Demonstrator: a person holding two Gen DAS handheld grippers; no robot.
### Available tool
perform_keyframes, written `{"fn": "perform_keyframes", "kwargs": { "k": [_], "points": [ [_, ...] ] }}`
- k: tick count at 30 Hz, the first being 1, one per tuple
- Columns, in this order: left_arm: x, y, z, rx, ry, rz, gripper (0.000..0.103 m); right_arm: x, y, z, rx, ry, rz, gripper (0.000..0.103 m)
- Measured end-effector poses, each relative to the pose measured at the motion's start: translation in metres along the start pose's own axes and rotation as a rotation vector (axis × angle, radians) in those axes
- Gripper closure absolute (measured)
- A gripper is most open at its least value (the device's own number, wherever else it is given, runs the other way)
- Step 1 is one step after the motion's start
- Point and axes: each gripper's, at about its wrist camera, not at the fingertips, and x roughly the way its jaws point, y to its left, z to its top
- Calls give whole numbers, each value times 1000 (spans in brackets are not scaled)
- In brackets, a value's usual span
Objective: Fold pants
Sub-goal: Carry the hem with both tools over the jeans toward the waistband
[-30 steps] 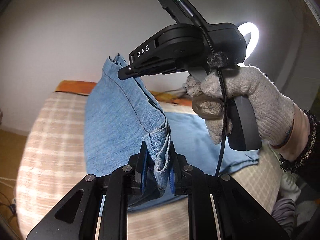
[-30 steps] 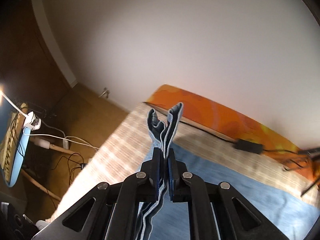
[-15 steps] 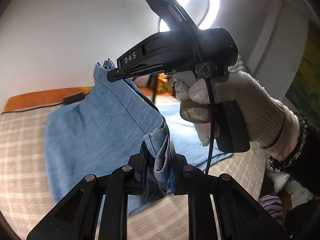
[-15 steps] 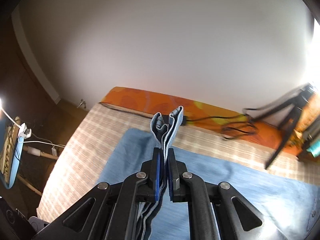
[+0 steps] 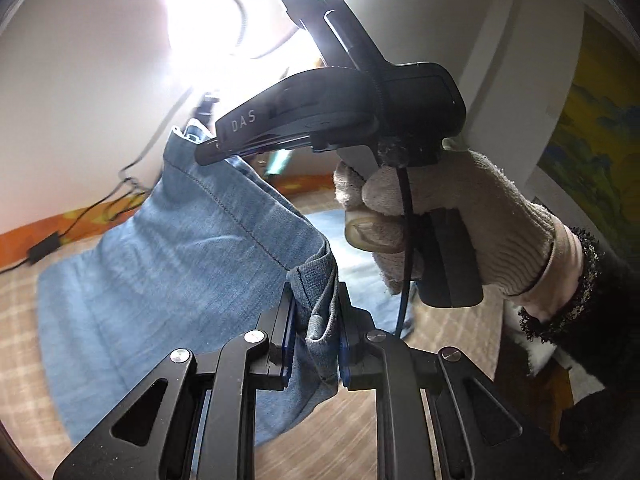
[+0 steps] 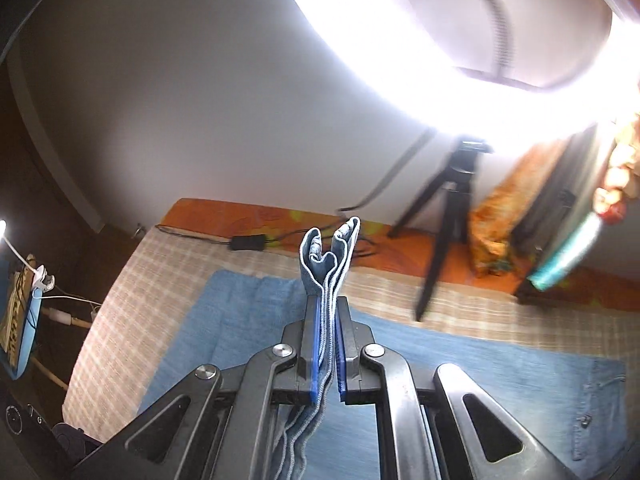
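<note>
The left tool [image 5: 316,332] is clenched on a bunched hem of the light blue denim pants [image 5: 168,264]. The right tool [image 6: 328,344] pinches several stacked hem layers. Between both tools the cloth hangs lifted; the rest lies below on the checked beige bed [image 6: 132,300].

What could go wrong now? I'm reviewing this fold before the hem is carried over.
The left gripper pinches only a bunched corner of the blue denim pants, which could slip out. The right gripper holds several thin layers; one might drop. The black tripod stands close and could be knocked.
</note>
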Motion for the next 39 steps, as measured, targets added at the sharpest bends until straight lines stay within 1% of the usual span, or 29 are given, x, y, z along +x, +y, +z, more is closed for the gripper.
{"fn": "perform_keyframes", "kwargs": {
  "k": [7,11,12,16,19,22,25,26,27,28,29,30,32,33,34,37,39],
  "points": [
    [21,-15,11,41,16,-66,88,-35,-65,-13,49,-34,-36,99],
    [43,-33,16,58,27,-114,88,-51,-102,-23,78,-37,-58,99],
    [37,-25,14,61,29,-123,88,-54,-110,-25,81,-36,-65,99],
    [52,-27,16,76,48,-166,88,-67,-140,-33,90,-26,-94,100],
    [69,-25,15,94,65,-185,88,-78,-166,-36,104,-37,-130,103],
    [82,-18,15,94,74,-201,88,-87,-195,-41,146,-46,-133,103],
    [102,-8,10,68,97,-213,88,-87,-214,-51,170,-24,-113,103],
    [104,-1,8,53,104,-219,88,-86,-222,-60,191,-10,-99,101],
    [100,2,4,45,109,-223,88,-84,-228,-68,211,6,-87,96],
    [103,2,5,40,112,-221,88,-81,-234,-78,233,24,-77,73],
    [99,8,0,40,112,-221,88,-78,-239,-90,265,37,-74,62],
    [97,10,-2,43,108,-219,88,-75,-246,-101,300,53,-64,57],
    [87,16,-6,42,96,-219,88,-67,-255,-125,369,91,6,57],
    [85,13,-8,43,90,-219,88,-65,-257,-133,396,101,22,57],
    [88,1,-11,47,82,-216,88,-60,-262,-147,446,119,55,55],
    [70,9,-13,33,43,-216,88,-51,-276,-178,599,146,174,54],
    [63,11,-15,11,23,-217,88,-45,-281,-190,661,156,219,53]
  ]
}}
